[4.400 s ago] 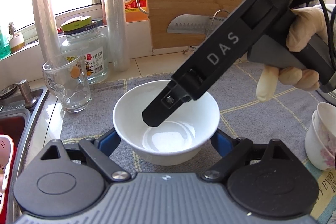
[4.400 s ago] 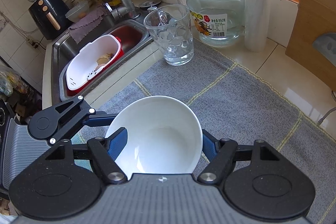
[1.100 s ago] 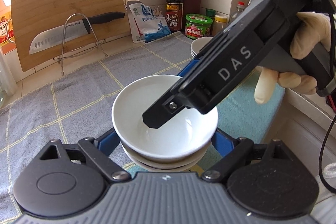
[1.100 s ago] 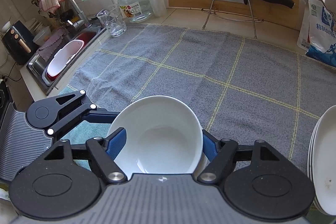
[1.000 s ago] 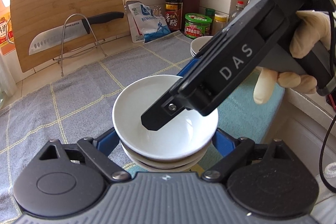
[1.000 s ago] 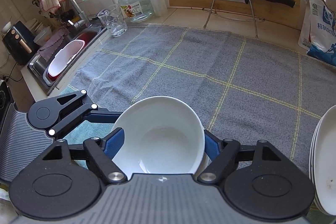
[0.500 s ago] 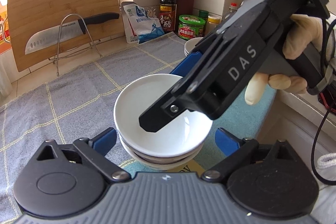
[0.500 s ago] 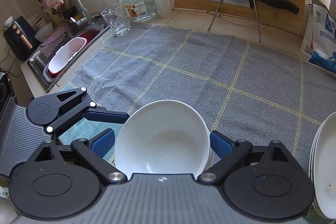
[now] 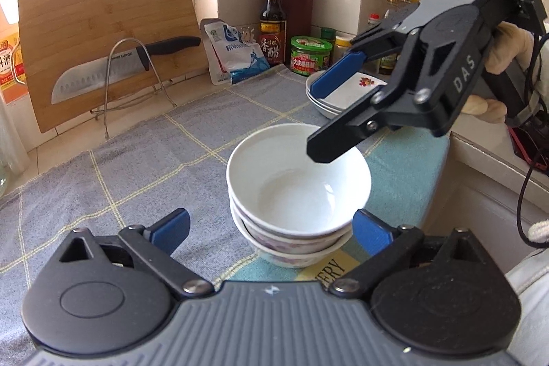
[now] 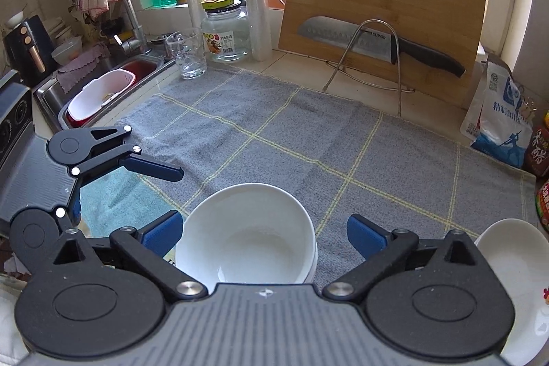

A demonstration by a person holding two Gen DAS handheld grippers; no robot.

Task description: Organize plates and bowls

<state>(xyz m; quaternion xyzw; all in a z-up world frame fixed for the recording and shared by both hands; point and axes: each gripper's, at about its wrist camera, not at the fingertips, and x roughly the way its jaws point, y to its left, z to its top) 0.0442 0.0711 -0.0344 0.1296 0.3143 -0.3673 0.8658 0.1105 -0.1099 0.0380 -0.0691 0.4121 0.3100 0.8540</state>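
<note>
- White bowl (image 9: 298, 184): plain, glossy, round, deep-sided, empty; its inside has no pattern. It sits nested on top of a stack of bowls (image 9: 291, 246), directly ahead of and between the blue pads of both grippers.
- Stack of bowls: two rims show under the white one; the lowest has a faint pink floral pattern on its outer wall. The stack stands on a teal cloth (image 9: 405, 167) with printed lettering, just beside a grey checked towel (image 10: 308, 143).
- Left gripper (image 9: 271, 230): released, jaws opening; the bowl stack lies between its pads, neither pad pressing on it.
- Right gripper (image 10: 264, 230): released, jaws opening wide; the white bowl sits between the pads with a gap on each side. In the left wrist view it hangs above the bowl's far rim, held by a gloved hand (image 9: 504, 57).
- Stack of plates (image 9: 343, 91): white, shallow, a small red floral motif on the top one; beyond the bowls from the left gripper, at the right gripper's right edge.
- Cutting board (image 10: 384, 9): upright at the wall, far ahead of the right gripper, a knife (image 10: 377, 40) on a wire stand before it.
</note>
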